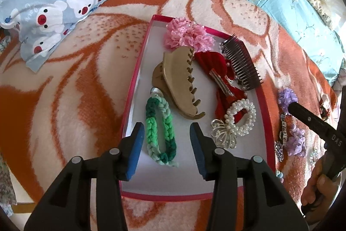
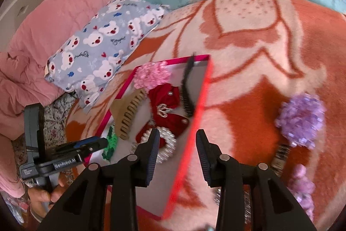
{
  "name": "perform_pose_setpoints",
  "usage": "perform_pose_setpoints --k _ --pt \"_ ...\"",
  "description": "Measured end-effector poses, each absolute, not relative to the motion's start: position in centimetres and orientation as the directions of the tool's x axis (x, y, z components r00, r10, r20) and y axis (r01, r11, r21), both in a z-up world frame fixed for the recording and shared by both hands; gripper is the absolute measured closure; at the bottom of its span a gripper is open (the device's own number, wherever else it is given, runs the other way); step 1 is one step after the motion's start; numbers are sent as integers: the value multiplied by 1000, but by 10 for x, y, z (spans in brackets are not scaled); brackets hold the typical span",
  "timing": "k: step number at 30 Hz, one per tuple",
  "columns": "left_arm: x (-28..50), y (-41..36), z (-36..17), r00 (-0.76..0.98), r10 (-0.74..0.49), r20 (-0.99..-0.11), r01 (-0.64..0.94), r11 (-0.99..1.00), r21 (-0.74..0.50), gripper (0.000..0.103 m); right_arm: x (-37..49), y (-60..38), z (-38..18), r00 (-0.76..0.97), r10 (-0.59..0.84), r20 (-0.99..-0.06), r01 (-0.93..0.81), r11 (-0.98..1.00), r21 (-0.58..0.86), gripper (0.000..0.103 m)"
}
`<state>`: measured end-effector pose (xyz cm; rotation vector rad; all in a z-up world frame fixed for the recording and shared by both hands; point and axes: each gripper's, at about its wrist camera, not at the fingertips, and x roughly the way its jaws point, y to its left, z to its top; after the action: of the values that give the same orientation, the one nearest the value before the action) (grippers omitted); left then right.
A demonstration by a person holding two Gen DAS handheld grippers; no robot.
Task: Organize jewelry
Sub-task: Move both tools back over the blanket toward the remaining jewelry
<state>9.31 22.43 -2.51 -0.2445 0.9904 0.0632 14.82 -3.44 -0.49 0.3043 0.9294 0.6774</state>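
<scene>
While the left claw [image 1: 165, 148] hangs released over the near end of the red-rimmed box [image 1: 138, 70], its blue pads stand either side of the green braided band [image 1: 161, 129] lying on the white floor, apart from it. Just beyond lie a tan claw clip [image 1: 179, 83], a pearl scrunchie [image 1: 240, 117] with a silver butterfly clip [image 1: 222, 135] touching it, a red bow [image 1: 216, 70], a dark comb [image 1: 242, 62] leaning on the far-right rim, and a pink ruffled scrunchie [image 1: 186, 34] at the far end.

The right claw [image 2: 177, 155] is released too and carries nothing; it straddles the box's right wall. Still out on the orange blanket [image 2: 248, 101], well to the right of the box, are a purple scrunchie [image 2: 300, 120], a smaller purple piece [image 2: 302, 187] and a small beaded item I cannot identify.

Risk, as I judge it: the right claw's fingers sit so near the rim that a careless swing toward the purple pieces could knock the light box and spill or jumble what is sorted. The soft bed gives no firm footing, so the box may tip. Fluffy scrunchies may also snag on the plush pile when pinched.
</scene>
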Motion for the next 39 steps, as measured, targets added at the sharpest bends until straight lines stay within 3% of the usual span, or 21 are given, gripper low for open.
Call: perform_pose_setpoints --k 7,20,26,39 --pt "84 207 -12 566 -87 -820 -128 973 -191 61 133 -90 -10 460 597 -657 -326 802 501 59" --pt "79 135 -4 539 -186 -822 30 979 -202 61 101 -190 -27 517 486 -705 -151 862 483 58" --pt "79 106 -4 522 -209 -827 80 977 -197 54 87 -223 -29 538 449 -713 -102 875 474 58" --pt "93 57 -6 492 -250 -834 149 968 -202 54 53 -274 -32 553 304 -776 -21 936 351 55"
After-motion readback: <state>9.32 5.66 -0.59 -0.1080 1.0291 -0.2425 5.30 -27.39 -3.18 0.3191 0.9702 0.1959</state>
